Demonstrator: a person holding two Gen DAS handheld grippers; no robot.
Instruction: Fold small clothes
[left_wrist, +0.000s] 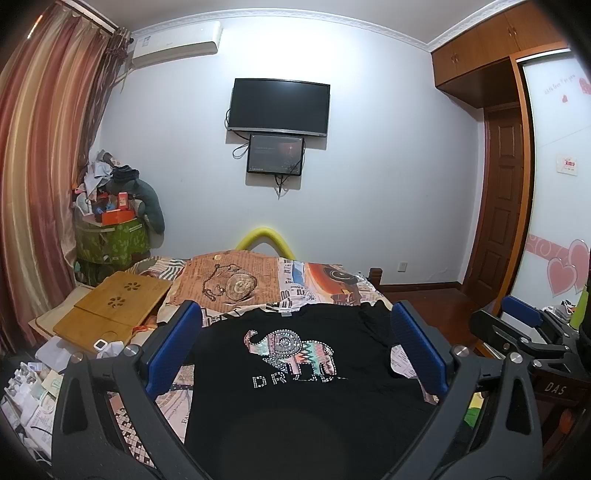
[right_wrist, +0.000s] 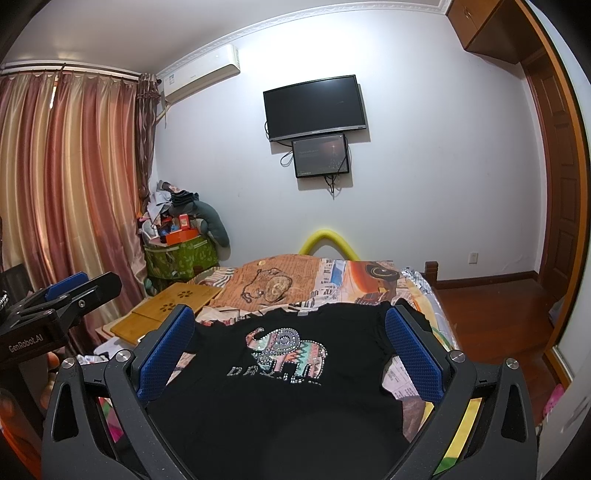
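Observation:
A small black T-shirt (left_wrist: 295, 376) with a beaded elephant print lies spread flat, front up, on the patterned bed cover; it also shows in the right wrist view (right_wrist: 280, 387). My left gripper (left_wrist: 295, 314) is open and empty, held above the shirt's near part. My right gripper (right_wrist: 290, 317) is open and empty too, above the same shirt, its blue pads (right_wrist: 410, 350) wide apart. The right gripper shows at the right edge of the left wrist view (left_wrist: 524, 325), and the left gripper at the left edge of the right wrist view (right_wrist: 74, 291).
A bamboo lap tray (left_wrist: 110, 310) lies on the bed's left side, with papers and small items (left_wrist: 33, 380) near it. A cluttered green box (left_wrist: 110, 240) stands by the curtain. The wooden floor (left_wrist: 436, 306) and door are to the right.

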